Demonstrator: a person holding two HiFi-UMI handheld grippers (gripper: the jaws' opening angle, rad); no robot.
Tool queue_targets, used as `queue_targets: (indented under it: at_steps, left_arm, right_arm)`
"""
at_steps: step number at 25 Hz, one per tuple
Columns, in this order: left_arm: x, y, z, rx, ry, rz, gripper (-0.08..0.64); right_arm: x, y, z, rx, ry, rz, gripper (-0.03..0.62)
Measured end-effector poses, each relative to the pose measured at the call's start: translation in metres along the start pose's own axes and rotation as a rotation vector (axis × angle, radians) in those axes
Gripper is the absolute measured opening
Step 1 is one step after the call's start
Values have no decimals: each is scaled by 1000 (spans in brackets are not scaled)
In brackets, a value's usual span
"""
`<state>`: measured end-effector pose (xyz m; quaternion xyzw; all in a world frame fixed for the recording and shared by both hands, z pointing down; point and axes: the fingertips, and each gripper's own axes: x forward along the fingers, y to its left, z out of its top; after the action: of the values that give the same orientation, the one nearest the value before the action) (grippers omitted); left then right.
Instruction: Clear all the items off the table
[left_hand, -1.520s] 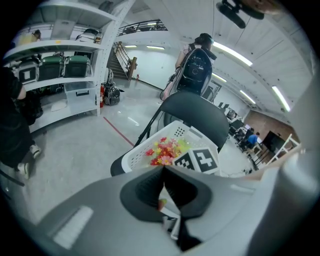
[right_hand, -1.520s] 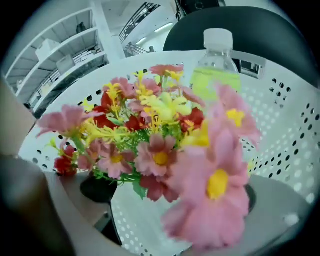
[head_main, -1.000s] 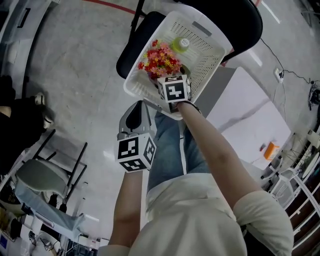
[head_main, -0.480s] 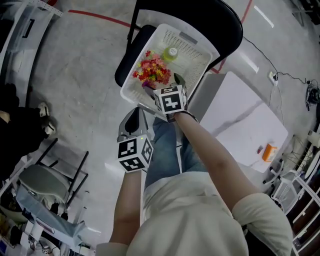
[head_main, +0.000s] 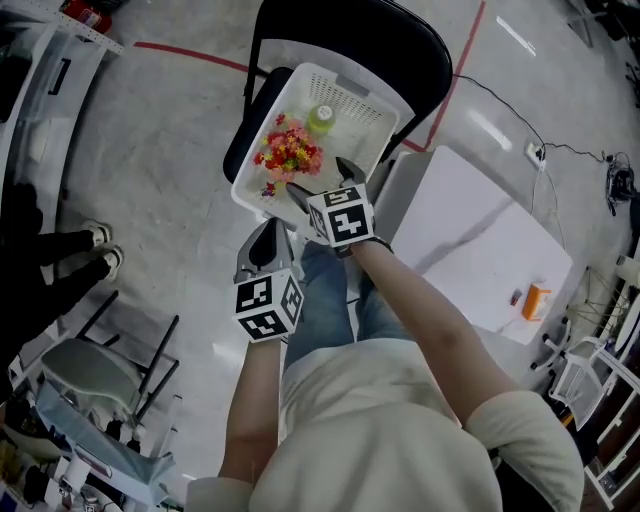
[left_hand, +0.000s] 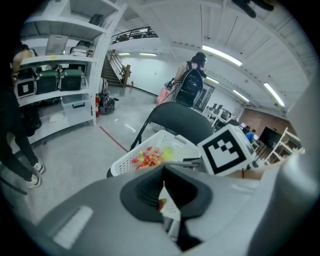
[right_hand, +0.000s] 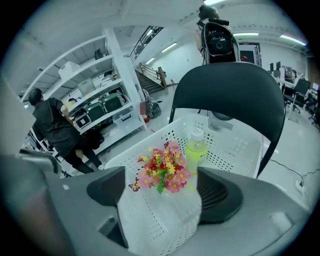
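A white perforated basket (head_main: 375, 105) sits on a black chair (head_main: 400, 40). In it lie a bunch of red, pink and yellow flowers (head_main: 285, 150) and a green bottle (head_main: 320, 120) with a white cap. My right gripper (head_main: 322, 185) hangs above the basket's near rim. It is open, its jaws have just been closing a little, and nothing is gripped between them. In the right gripper view the flowers (right_hand: 165, 170) and the bottle (right_hand: 195, 147) lie below the gripper (right_hand: 165, 192). My left gripper (head_main: 262, 235) is lower and nearer, short of the basket, shut and empty (left_hand: 162, 197).
A white table (head_main: 480, 250) stands to the right with a small orange thing (head_main: 537, 300) on it. Grey floor with a red line (head_main: 190, 55) surrounds the chair. A person in black (head_main: 50, 250) stands at the left, near shelving (right_hand: 95, 100).
My right gripper has lifted up and back out of the basket, away from the flowers. The left gripper has risen slightly. The flowers and bottle stay in the basket.
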<state>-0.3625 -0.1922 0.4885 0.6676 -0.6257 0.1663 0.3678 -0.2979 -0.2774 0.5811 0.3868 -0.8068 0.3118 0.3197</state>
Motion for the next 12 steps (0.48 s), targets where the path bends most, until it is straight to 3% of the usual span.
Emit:
queue_targets:
  at_steps: [2, 4, 6, 7, 12]
  left_arm:
    - [-2, -6, 1, 9, -4, -4, 8]
    - [-3, -11, 2, 20, -5, -7, 8]
    - [-4, -18, 0, 31, -3, -12, 8]
    - [-5, -22, -1, 37, -1, -16, 8]
    - [-11, -41, -4, 63, 4, -33, 8]
  right_arm:
    - [-17, 0, 3, -5, -26, 4, 293]
    - [-32, -1, 3, 5, -41, 18, 204]
    - [-49, -5, 1, 19, -54, 7, 46]
    - [-58, -8, 0, 25, -62, -4, -2]
    - [-97, -14, 2, 50, -108, -23, -2]
